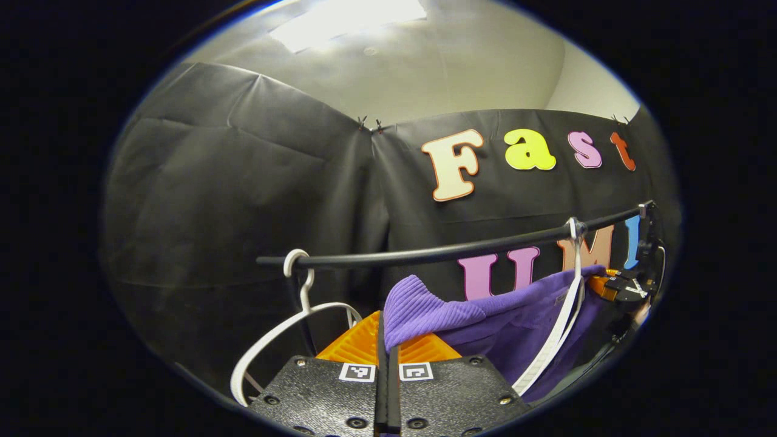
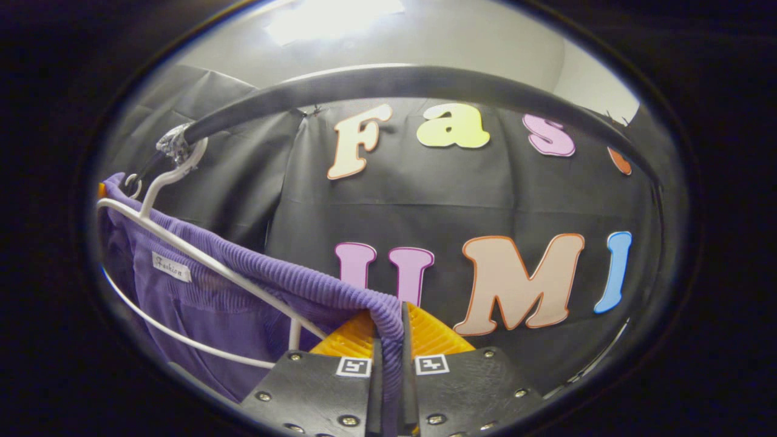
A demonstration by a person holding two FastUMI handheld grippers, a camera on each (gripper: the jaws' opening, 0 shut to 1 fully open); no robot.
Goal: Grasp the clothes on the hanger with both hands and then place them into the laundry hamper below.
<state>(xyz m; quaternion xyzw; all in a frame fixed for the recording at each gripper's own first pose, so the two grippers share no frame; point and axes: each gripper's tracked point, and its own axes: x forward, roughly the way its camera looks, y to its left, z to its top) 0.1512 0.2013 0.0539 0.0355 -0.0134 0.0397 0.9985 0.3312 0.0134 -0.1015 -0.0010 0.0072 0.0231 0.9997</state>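
Two white hangers hook over one black rail (image 1: pixel 461 249) in the left gripper view: an empty hanger (image 1: pixel 285 328) at about 8 o'clock near the rail's free left end, and a second hanger (image 1: pixel 561 315) at 4 o'clock carrying the purple garment (image 1: pixel 504 321). Open air lies between the two hooks along the rail. At 6 o'clock the left tool (image 1: pixel 386 340) has its fingers pressed together on a ribbed purple edge of the garment, which bunches up just above the tips. At 3 o'clock, beyond the garment's far shoulder, the other tool (image 1: pixel 622 286) shows small at the rail's right end, with part of a hand below it.

One hanger (image 2: pixel 182 243) shows in the right gripper view, hooked at 10 o'clock where the rail (image 2: pixel 394 82) begins its arch across the top. The garment (image 2: pixel 200 303) hangs from it at 8 o'clock, a small label sewn inside the neck. Its ribbed edge runs down to 6 o'clock, where the right tool (image 2: pixel 391 340) pinches it between closed fingers. From 1 to 4 o'clock the space is free up to the booth wall.

Black cloth walls (image 1: pixel 230 182) enclose the booth under a pale ceiling (image 1: pixel 425 60) with one bright light panel (image 1: pixel 346 15) at 12 o'clock.
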